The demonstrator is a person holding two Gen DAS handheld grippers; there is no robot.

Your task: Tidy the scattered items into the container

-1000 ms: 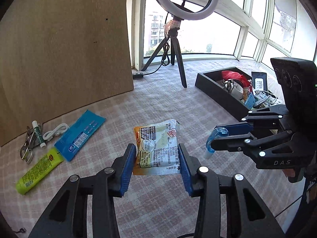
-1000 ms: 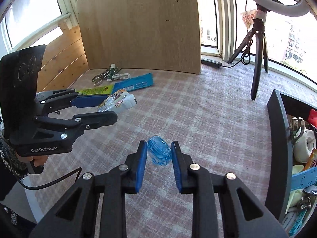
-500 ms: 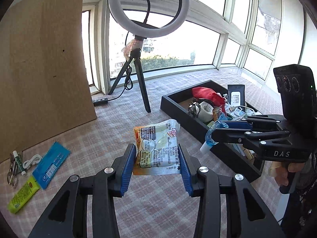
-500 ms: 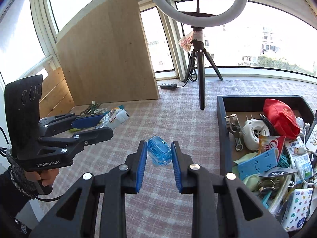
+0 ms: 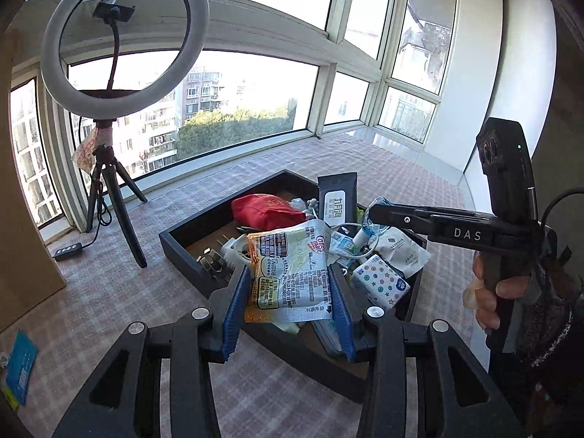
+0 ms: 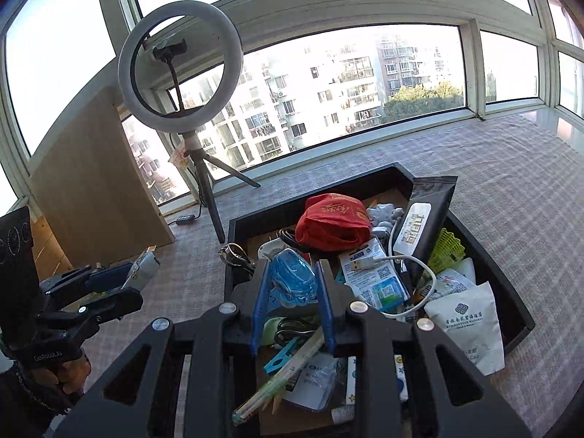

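The left tongs (image 5: 288, 304) grip a Coffee-mate sachet (image 5: 290, 270) by its edges, held above the near rim of the black tray (image 5: 189, 255). The right tongs (image 6: 292, 306) clamp a small blue plastic case (image 6: 294, 281) over the tray's crowded interior, near a red pouch (image 6: 334, 222) and a black wipes pack (image 6: 425, 226). The tray sits on a checked bench (image 5: 109, 292).
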